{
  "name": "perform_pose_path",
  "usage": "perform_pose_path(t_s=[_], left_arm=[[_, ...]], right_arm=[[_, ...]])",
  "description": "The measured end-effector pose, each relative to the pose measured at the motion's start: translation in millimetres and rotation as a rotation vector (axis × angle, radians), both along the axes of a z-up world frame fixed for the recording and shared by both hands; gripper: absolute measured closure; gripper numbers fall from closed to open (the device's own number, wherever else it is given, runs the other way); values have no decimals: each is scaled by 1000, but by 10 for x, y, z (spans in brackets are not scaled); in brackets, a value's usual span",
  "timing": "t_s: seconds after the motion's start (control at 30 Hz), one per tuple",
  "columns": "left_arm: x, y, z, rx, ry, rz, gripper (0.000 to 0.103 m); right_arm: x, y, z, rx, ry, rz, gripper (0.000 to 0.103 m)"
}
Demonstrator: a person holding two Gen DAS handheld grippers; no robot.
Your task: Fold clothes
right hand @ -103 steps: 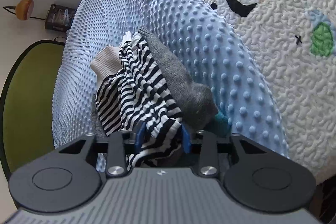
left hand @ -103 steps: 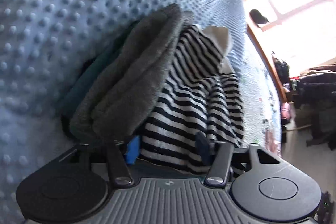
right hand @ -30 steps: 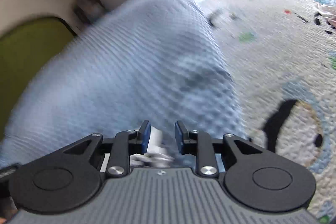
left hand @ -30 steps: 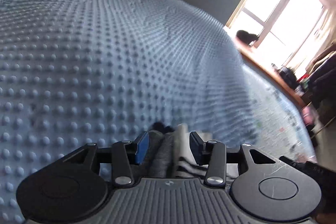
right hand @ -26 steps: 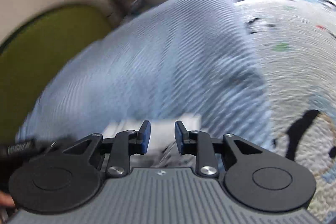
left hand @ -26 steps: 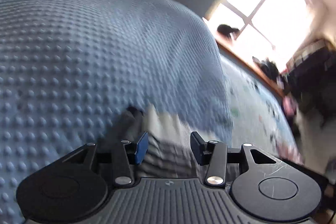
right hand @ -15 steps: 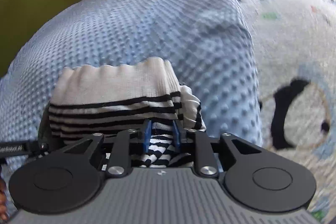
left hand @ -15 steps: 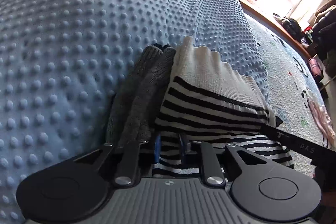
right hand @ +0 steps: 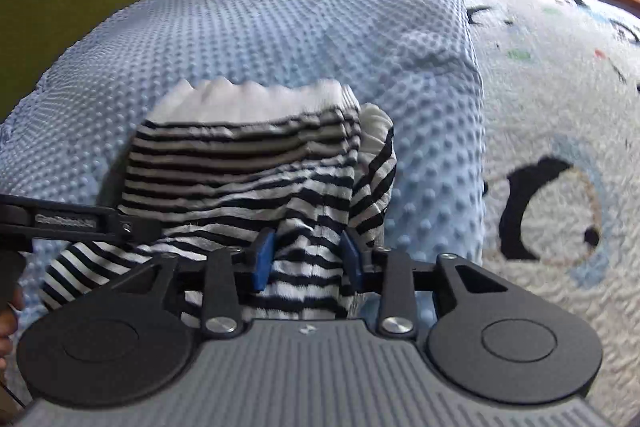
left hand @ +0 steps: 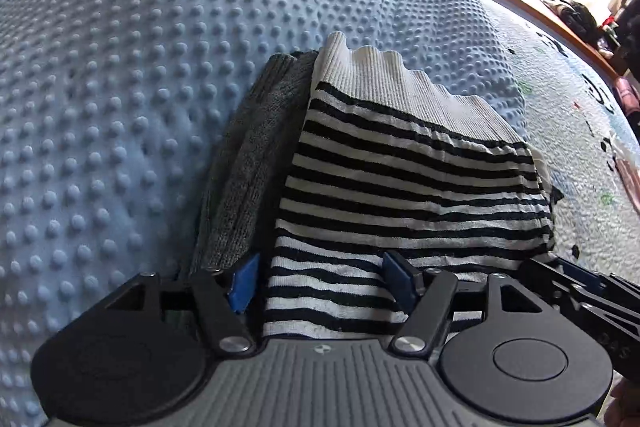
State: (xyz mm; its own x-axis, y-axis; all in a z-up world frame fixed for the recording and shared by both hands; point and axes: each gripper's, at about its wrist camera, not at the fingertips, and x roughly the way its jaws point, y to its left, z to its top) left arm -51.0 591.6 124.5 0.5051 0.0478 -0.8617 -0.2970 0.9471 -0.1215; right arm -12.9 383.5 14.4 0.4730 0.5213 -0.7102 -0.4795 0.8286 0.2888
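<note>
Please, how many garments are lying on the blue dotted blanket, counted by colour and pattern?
Black-and-white striped garment: 1
Grey knitted garment: 1
Total: 2, both on the blue blanket.
</note>
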Motion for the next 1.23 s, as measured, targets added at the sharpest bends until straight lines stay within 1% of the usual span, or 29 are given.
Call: perform_pose_path(t_s=[0.07, 0.13, 0.2, 0.23, 0.27, 0.3, 0.33, 0.37, 0.43, 0.53, 0.57, 0.6, 0.67, 0.77, 0.83, 0.93, 1.07, 1.17, 1.23], left_arm=[[-20, -28, 68, 14, 2, -1, 35], [-57, -74, 225, 23, 4, 12, 34], [-127, -156, 407, 20, 9, 28, 26], [-180, -212, 503, 18, 10, 35, 18], [-245, -284, 592, 17, 11, 41, 13], [-308, -358, 664, 16, 13, 44, 10], [-373, -434, 726, 17, 18, 48, 2], [-440, -512, 775, 19, 25, 53, 0], [-557, -656, 823, 20, 39, 60, 0], [-705, -830, 817, -21, 67, 82, 0], [-756, -889, 826, -37, 67, 90, 0], [-795, -942, 837, -44, 57, 94, 0], [-827, -1029, 849, -33, 45, 96, 0], [-848, -1135, 868, 2, 27, 104, 0], [-850, -1182, 888, 24, 9, 102, 0], [-846, -1259, 907, 55, 3, 85, 0], [-826, -1278, 916, 35, 12, 86, 0], [-845, -1278, 939, 20, -1, 93, 0], [-841, -1281, 939, 17, 5, 89, 0]], right_arm=[[-31, -26, 9, 19, 2, -15, 64], [-74, -78, 182, 61, -8, -29, 64], [-158, -146, 392, 91, -28, -21, 63], [-206, -186, 487, 92, -29, -14, 61], [-254, -229, 568, 84, -21, -9, 57], [-303, -272, 650, 76, -12, -4, 55], [-334, -328, 702, 72, -6, -1, 52], [-350, -395, 730, 74, -1, -1, 48], [-384, -529, 785, 76, 7, -1, 42], [-433, -730, 868, 79, 20, -1, 37], [-450, -797, 896, 81, 24, -1, 34], [-467, -864, 923, 82, 28, -1, 34], [-476, -914, 950, 88, 31, 13, 33], [-490, -922, 970, 89, 27, 29, 27], [-512, -918, 979, 91, 28, 48, 26], [-540, -907, 983, 90, 29, 68, 23], [-541, -908, 984, 94, 38, 71, 21], [-519, -920, 986, 104, 54, 67, 21], [-512, -921, 987, 102, 57, 66, 20]])
